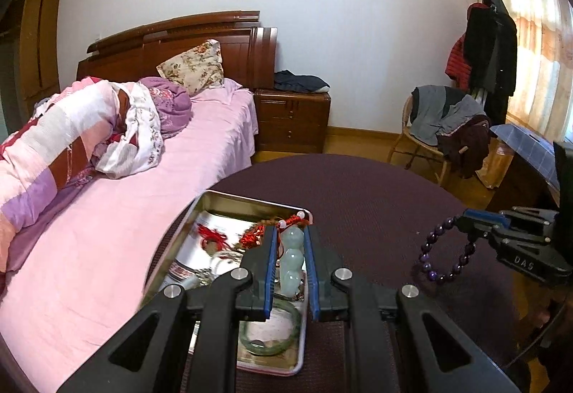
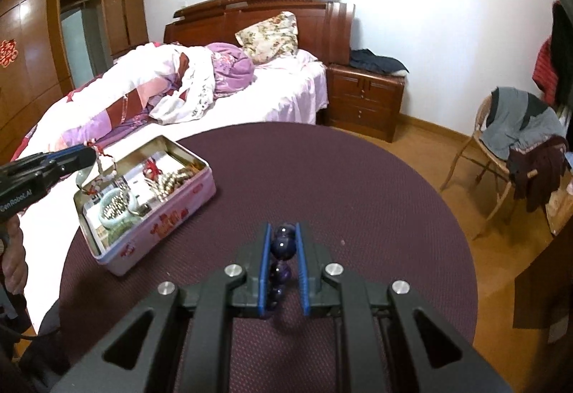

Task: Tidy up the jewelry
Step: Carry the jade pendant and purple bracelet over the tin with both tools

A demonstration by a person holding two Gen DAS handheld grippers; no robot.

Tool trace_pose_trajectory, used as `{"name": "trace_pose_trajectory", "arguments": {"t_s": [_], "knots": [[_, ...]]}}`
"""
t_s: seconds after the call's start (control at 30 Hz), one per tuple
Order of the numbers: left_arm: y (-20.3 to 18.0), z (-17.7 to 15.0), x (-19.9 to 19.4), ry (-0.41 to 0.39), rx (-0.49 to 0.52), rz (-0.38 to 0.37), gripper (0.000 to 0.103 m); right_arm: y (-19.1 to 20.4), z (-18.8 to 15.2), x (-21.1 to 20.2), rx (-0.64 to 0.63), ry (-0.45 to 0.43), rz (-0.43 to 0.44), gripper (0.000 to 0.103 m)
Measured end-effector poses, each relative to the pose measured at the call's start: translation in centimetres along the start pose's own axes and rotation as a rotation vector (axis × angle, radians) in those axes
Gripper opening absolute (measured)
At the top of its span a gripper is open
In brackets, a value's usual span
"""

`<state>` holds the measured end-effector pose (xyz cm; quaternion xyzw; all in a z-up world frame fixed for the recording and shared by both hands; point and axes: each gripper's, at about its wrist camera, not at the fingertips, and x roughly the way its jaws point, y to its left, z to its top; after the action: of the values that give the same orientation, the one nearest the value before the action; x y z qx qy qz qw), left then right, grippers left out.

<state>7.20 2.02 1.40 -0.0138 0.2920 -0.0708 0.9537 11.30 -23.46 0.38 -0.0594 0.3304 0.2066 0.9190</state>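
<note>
My left gripper [image 1: 290,232] is shut on a string of pale green beads [image 1: 293,256], held above the open pink tin [image 1: 247,201]. Red cord and white beads [image 1: 286,223] trail from its tip. In the right wrist view the same left gripper [image 2: 91,155] hangs over the pink tin [image 2: 168,224], with the beads dangling [image 2: 104,174]. My right gripper [image 2: 283,232] is shut on a dark purple bead bracelet [image 2: 283,246] above the round table. In the left wrist view the right gripper [image 1: 462,223] holds the purple bracelet [image 1: 444,250] as a hanging loop.
The tin holds a green bangle [image 1: 272,335], a red tassel [image 1: 211,237] and metal beads [image 2: 172,182]. The round table [image 2: 322,178] has a dark maroon cloth. A bed [image 1: 107,250] lies to the left, a nightstand [image 2: 365,99] and a chair with clothes [image 2: 515,135] beyond.
</note>
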Motion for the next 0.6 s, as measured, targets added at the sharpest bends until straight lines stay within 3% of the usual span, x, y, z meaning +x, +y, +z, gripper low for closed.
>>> {"name": "trace_pose_trajectory", "arguments": {"t_s": [0.6], "knots": [[4.6,0.5,0.7,0.012,-0.036,0.082,0.014,7.6,6.4,1.6,-0.142,-0.081,0.099,0.017]]}}
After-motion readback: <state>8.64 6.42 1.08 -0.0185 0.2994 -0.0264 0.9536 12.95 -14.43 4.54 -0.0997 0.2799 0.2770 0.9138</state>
